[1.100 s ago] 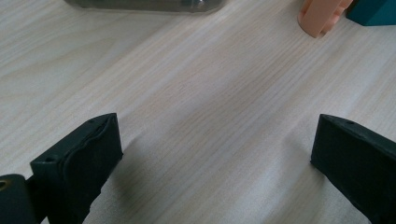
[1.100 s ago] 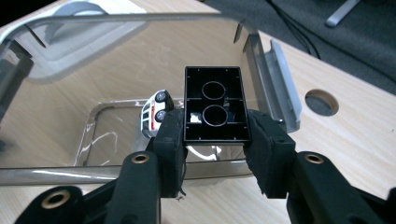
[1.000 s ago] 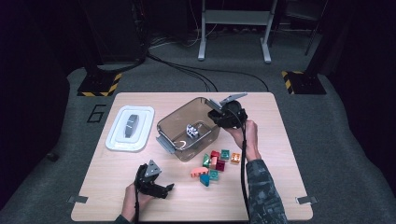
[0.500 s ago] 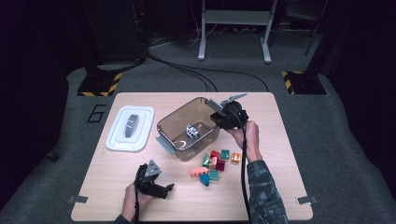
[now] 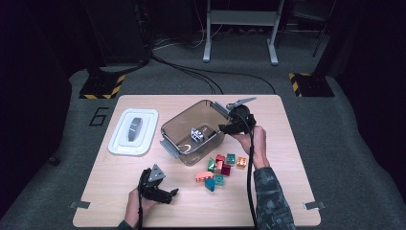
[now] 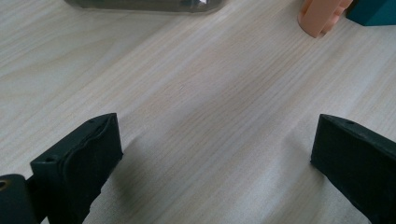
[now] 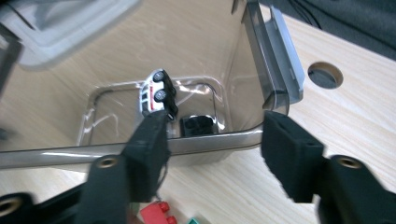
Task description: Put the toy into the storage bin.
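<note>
Just opened: right tool (image 7: 212, 154), jaws apart with nothing clamped, poised at the near rim of the clear box (image 5: 174, 134); toy car (image 7: 158, 92) apparently dropping, tipped on its side inside, beyond the left jaw. Otherwise unmoved. Nearest, left tool (image 5: 160, 189) resting on the surface (image 5: 287, 191), jaws wide, empty. Between, loose blocks (image 5: 221, 167) just beside the box, closer to the right tool. Farther left, white lid (image 5: 134, 132), well apart.

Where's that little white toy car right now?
In the high view the white toy car lies on its side inside the clear plastic bin mid-table, just left of the right gripper.
</note>
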`<action>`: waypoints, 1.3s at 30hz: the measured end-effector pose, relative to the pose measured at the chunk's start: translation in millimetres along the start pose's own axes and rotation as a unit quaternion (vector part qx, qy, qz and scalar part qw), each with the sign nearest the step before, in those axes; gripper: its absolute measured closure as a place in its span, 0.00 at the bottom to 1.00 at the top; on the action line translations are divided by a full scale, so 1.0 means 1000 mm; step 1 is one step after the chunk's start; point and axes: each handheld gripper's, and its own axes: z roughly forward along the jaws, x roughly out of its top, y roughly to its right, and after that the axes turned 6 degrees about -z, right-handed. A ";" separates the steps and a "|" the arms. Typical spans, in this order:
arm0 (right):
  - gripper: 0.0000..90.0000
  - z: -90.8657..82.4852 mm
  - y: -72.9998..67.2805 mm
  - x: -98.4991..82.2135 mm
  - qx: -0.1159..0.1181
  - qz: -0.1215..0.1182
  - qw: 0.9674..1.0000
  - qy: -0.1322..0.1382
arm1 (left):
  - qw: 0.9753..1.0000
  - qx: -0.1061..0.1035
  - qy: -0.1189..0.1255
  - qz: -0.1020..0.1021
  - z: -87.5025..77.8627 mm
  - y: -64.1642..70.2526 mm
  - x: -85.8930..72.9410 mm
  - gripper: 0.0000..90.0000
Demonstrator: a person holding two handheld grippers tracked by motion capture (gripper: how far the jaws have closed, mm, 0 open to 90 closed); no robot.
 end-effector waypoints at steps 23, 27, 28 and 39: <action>0.16 -0.002 -0.007 -0.113 -0.045 0.112 0.993 -0.012 | 1.000 0.000 -0.002 0.002 0.000 0.000 0.000 0.02; 0.16 0.009 -0.008 -0.131 -0.059 0.134 0.989 -0.031 | 1.000 0.000 -0.002 0.002 0.000 0.000 0.000 0.02; 0.18 0.011 -0.009 -0.135 -0.068 0.135 0.988 -0.036 | 1.000 0.000 -0.001 0.002 0.000 0.000 0.000 0.02; 0.32 0.023 -0.016 -0.146 -0.104 0.152 0.983 -0.027 | 1.000 0.000 -0.002 0.002 0.000 0.000 0.000 0.02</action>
